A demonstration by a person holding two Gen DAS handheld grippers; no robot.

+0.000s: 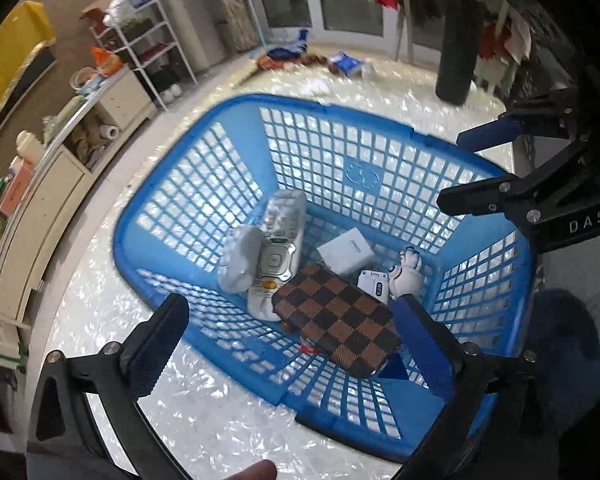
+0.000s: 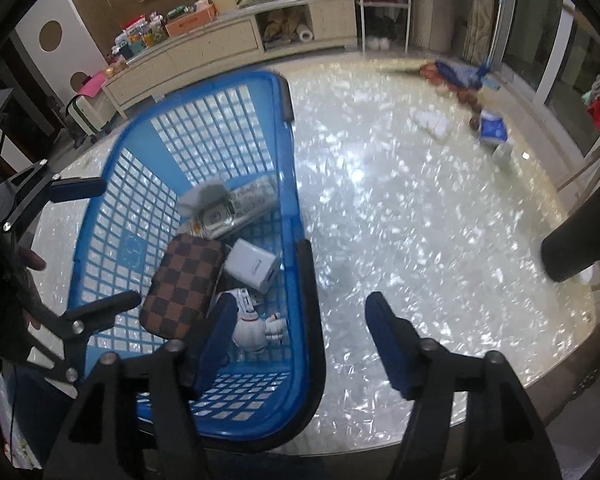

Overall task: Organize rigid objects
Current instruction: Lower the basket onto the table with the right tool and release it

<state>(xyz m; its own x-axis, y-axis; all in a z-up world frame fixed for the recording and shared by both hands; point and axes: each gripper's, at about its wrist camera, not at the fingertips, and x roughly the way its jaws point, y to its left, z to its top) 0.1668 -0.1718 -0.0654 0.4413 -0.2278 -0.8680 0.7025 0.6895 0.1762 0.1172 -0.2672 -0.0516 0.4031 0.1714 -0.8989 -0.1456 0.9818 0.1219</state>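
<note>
A blue plastic basket (image 1: 236, 112) stands on the pearly table; it also shows in the right wrist view (image 2: 288, 168). Inside lie a brown checkered case (image 1: 336, 320) (image 2: 184, 284), a white remote (image 1: 278, 248) (image 2: 236, 208), a white charger box (image 1: 346, 250) (image 2: 252, 266), a small white device (image 1: 374, 286), a white astronaut figure (image 1: 408, 276) (image 2: 256, 328) and a pale lumpy object (image 1: 240, 260). My left gripper (image 1: 288, 344) is open and empty above the basket's near rim. My right gripper (image 2: 300, 340) is open and empty, straddling the basket's right wall; it shows in the left wrist view (image 1: 472, 172) too.
A cream sideboard (image 2: 220, 40) with clutter and a white wire rack (image 1: 148, 40) stand beyond the table. Cloths and blue packets (image 2: 492, 128) lie at the table's far side. A dark cylinder (image 1: 456, 52) stands at the far edge.
</note>
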